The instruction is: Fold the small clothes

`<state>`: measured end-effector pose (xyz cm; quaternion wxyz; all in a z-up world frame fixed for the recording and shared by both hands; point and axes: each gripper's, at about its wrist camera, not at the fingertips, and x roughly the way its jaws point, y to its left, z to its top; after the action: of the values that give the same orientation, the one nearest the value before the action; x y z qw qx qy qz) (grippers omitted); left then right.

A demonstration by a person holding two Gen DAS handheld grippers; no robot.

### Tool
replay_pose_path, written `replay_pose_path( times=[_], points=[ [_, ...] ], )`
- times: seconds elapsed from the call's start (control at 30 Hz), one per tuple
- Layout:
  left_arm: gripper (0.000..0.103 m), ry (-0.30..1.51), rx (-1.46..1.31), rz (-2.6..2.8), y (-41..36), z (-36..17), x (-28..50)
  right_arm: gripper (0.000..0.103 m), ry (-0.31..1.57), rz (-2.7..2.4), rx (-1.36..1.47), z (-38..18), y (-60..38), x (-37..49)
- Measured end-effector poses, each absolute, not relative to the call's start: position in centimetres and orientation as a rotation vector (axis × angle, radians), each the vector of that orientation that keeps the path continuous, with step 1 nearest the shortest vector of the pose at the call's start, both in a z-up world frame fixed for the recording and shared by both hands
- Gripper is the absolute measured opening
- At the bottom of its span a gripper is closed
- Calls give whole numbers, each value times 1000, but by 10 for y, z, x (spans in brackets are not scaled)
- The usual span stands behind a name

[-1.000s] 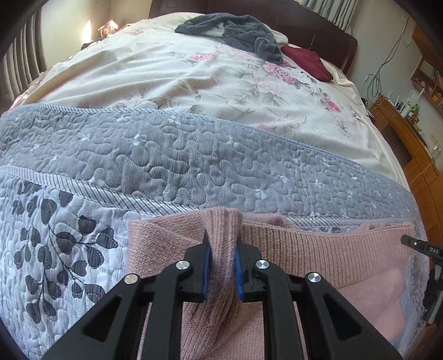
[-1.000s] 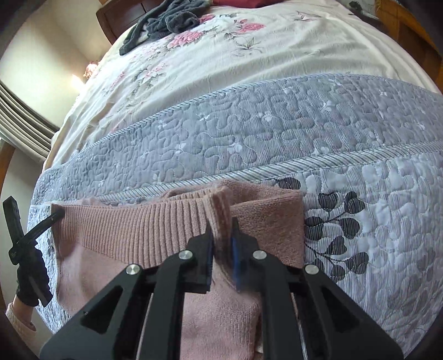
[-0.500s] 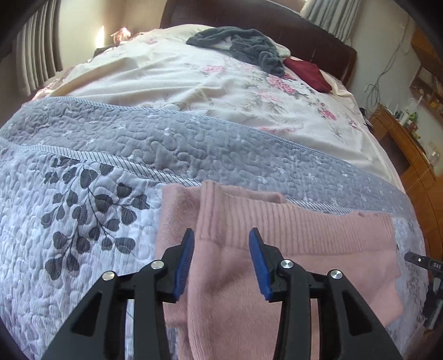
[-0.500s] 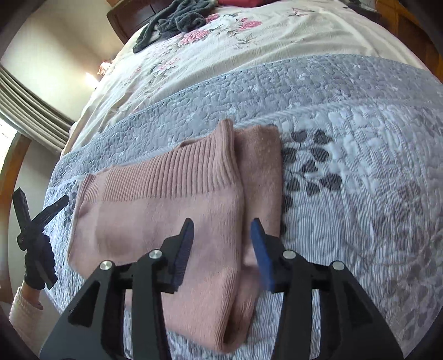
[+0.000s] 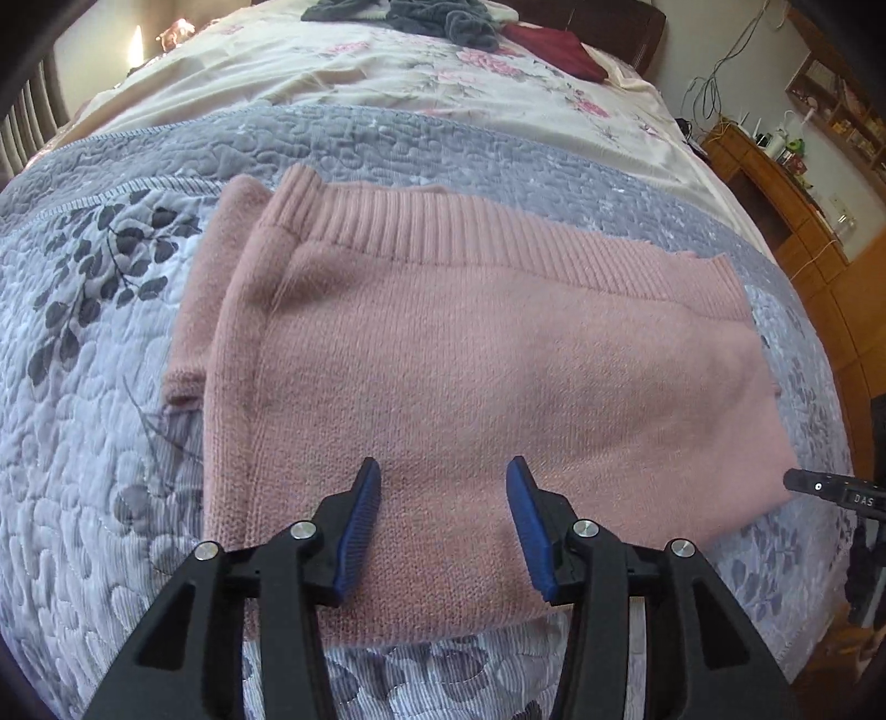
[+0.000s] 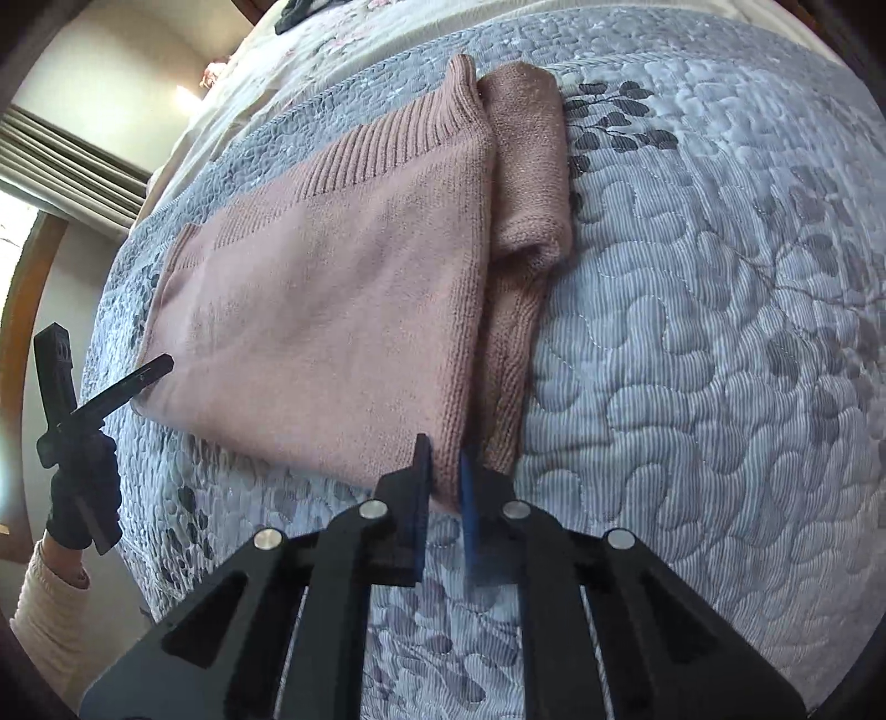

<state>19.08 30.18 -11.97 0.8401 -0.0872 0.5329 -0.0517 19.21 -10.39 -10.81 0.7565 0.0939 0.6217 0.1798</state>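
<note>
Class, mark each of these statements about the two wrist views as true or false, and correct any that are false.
1. The pink sweater lies on a grey quilt. True.
2. The left claw is clamped on the sweater. False: its fingers are spread apart above the knit.
3. The right claw has closed on the near corner of the sweater. True.
4. A dark red cloth lies at the far end of the bed. True.
5. The sweater's ribbed band faces the claws. False: it is on the far edge.
</note>
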Motion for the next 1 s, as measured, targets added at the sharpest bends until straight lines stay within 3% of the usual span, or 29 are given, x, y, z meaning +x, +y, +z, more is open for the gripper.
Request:
replay_pose_path(
  times=[0.3,0.37,0.43,0.5,0.9,0.97,1.0],
  points=[
    [48,1123,-176,-115,304,-130,187,9,1387,380,231,-125,-108,191],
    [48,1130,-187,-111,303,-124,191,20,1375,383,251,-117,-110,195],
    [50,1106,-208,-121,302,-115,194,53,1337,370,259,-103,-116,203],
    [55,1082,-208,-126,297,-106,201,62,1298,352,265,-93,-122,215],
    [56,1104,-248,-113,293,-122,250,63,1345,381,476,-136,-135,284],
    [56,1109,-263,-116,297,-127,253,61,1331,394,499,-139,-131,291],
    [56,1108,-271,-119,298,-129,253,55,1327,389,505,-140,-130,294]
  ],
)
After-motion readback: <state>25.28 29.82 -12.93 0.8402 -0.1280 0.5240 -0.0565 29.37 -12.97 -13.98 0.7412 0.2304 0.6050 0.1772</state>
